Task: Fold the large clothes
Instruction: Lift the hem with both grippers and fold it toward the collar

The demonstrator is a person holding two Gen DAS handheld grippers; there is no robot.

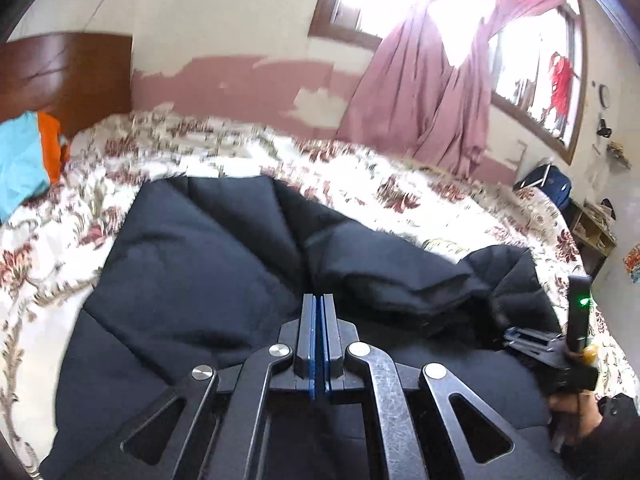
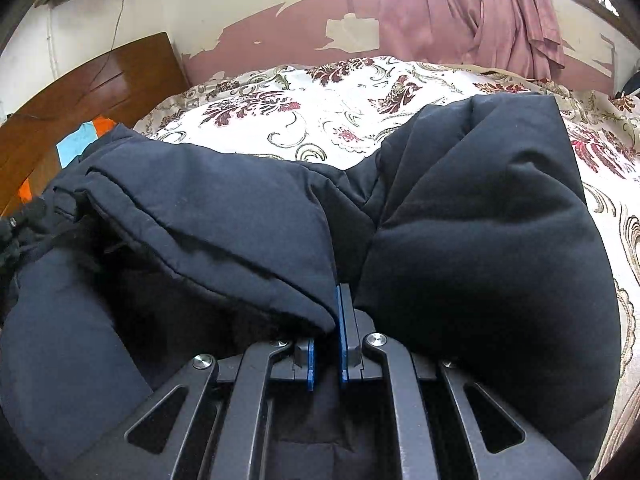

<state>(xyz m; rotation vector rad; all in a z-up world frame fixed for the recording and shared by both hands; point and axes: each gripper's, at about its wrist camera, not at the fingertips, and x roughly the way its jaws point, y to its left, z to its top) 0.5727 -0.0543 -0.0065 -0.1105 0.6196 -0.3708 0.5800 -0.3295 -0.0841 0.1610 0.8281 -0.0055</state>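
Left wrist view: black padded jacket [image 1: 208,256] lies bunched on the floral bed [image 1: 224,152]. Left hand-held gripper [image 1: 319,300] has its pads pressed together, nothing visible between them. Right hand-held gripper [image 2: 338,308] is clamped on a jacket fold.

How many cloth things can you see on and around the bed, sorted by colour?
Black: 1, the padded jacket
Blue and orange: 1, the folded cloth by the headboard
Floral: 1, the bedspread
Pink: 1, the curtain
Total: 4
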